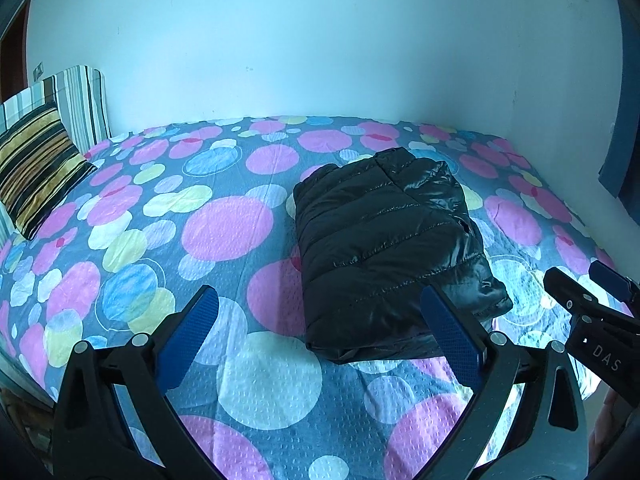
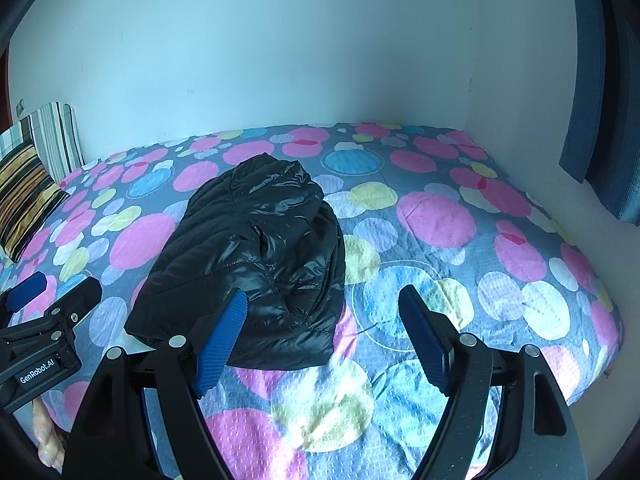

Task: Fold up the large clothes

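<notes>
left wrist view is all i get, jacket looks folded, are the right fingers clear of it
Observer: Yes. The right wrist view shows the right gripper open, with only bedsheet showing between its fingers.
Operator: is the jacket flat on that side
Observer: Not quite. From that side the black jacket rises at its far end in a puffy, wrinkled hump.
Operator: how does my left tool look from there
Observer: The left gripper is open beside the jacket, near the bed's near edge, and part of a hand shows below it.
</notes>
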Available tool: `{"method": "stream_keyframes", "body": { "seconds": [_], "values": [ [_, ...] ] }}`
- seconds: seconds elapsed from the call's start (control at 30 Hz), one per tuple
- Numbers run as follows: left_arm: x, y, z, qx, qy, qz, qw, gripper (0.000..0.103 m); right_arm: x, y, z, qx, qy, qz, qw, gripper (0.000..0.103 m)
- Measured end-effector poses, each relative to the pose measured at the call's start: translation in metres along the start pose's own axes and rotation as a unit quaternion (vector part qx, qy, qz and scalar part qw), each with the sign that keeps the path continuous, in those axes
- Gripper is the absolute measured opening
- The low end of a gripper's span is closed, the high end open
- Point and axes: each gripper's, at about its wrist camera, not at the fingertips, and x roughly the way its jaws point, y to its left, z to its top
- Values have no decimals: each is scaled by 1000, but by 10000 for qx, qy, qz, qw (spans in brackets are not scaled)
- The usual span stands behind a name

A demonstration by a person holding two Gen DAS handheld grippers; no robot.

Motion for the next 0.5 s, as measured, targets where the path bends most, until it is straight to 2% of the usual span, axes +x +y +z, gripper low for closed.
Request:
{"method": "stream_keyframes", "body": {
  "seconds": [0.5],
  "values": [
    [2, -3, -3, 22, 49, -89, 9999, 101, 4, -1, -2, -45, 26, 25, 10000, 77]
  ]
}}
